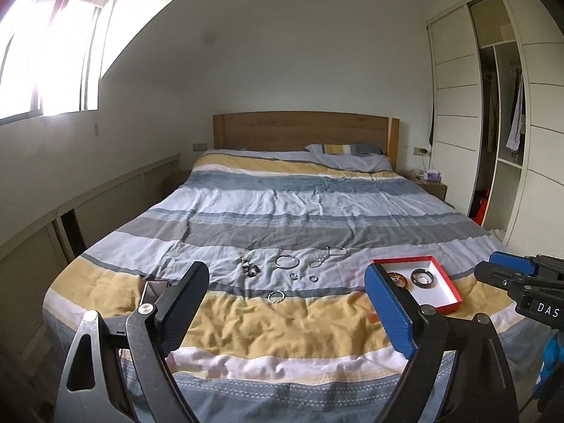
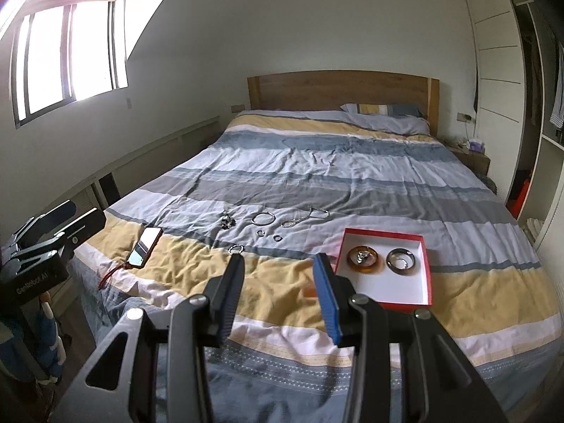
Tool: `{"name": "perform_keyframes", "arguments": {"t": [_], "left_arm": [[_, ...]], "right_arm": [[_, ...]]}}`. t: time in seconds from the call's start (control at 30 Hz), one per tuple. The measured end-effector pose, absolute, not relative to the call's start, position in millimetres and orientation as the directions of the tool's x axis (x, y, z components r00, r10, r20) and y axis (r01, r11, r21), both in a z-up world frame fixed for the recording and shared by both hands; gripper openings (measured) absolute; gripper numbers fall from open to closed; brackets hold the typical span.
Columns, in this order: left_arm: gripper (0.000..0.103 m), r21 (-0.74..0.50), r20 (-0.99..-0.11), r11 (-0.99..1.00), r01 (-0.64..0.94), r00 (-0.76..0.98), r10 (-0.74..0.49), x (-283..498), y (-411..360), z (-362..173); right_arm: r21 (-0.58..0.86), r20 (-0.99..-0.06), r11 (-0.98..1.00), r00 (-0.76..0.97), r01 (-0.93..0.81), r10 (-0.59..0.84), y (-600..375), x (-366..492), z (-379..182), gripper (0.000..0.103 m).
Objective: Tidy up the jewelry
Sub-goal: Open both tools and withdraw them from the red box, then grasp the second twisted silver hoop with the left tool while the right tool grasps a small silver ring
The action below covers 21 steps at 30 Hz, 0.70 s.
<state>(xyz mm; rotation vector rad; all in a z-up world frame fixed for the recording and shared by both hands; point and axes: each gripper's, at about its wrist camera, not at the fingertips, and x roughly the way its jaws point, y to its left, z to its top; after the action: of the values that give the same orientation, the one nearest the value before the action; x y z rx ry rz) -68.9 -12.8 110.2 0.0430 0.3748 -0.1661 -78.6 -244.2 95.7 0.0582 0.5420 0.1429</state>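
Observation:
Jewelry lies on the striped bedspread: a dark bead bracelet (image 1: 249,268) (image 2: 227,222), a silver bangle (image 1: 286,261) (image 2: 263,218), a chain with a clasp (image 1: 326,256) (image 2: 303,218), two small rings (image 1: 293,275) (image 2: 260,233) and a silver ring (image 1: 276,296) (image 2: 236,249) nearest me. A red-rimmed white box (image 1: 442,294) (image 2: 405,292) holds an amber dish (image 2: 363,260) and a dark dish (image 2: 401,263) with small pieces. My left gripper (image 1: 285,282) is open and empty above the bed's foot. My right gripper (image 2: 278,271) is open and empty left of the box.
A phone in a red case (image 2: 144,246) (image 1: 149,290) lies at the bed's left. A wooden headboard (image 1: 303,128) and pillow stand at the far end. A nightstand (image 2: 472,158) and open wardrobe (image 1: 500,105) are on the right, a low wall ledge on the left.

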Motion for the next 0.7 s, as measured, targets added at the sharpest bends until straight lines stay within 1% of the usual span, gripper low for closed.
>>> {"name": "perform_keyframes", "arguments": {"t": [0.3,0.4,0.53,0.7], "left_arm": [[0.089,0.015,-0.373,0.991,0.134,0.920,-0.119,-59.9,-8.1,103.9],[0.089,-0.007,-0.397,0.994,0.111,0.912,-0.105,-45.8,4.5,91.4],[0.089,-0.058,-0.455,0.996,0.072,0.886,-0.091,-18.5,26.8,66.3],[0.088,-0.046,-0.506,0.995,0.092,0.857,-0.103,17.1,36.7,28.6]], "right_arm": [[0.106,-0.519,0.987,0.840,-0.121,0.159,-241.9,-74.4,90.4,0.039],[0.116,-0.533,0.986,0.830,-0.120,0.164,-242.1,-62.2,83.5,0.039],[0.131,-0.565,0.985,0.807,-0.116,0.170,-245.7,-38.4,67.3,0.039],[0.151,-0.593,0.981,0.782,-0.123,0.190,-247.4,0.5,37.1,0.039]]}}
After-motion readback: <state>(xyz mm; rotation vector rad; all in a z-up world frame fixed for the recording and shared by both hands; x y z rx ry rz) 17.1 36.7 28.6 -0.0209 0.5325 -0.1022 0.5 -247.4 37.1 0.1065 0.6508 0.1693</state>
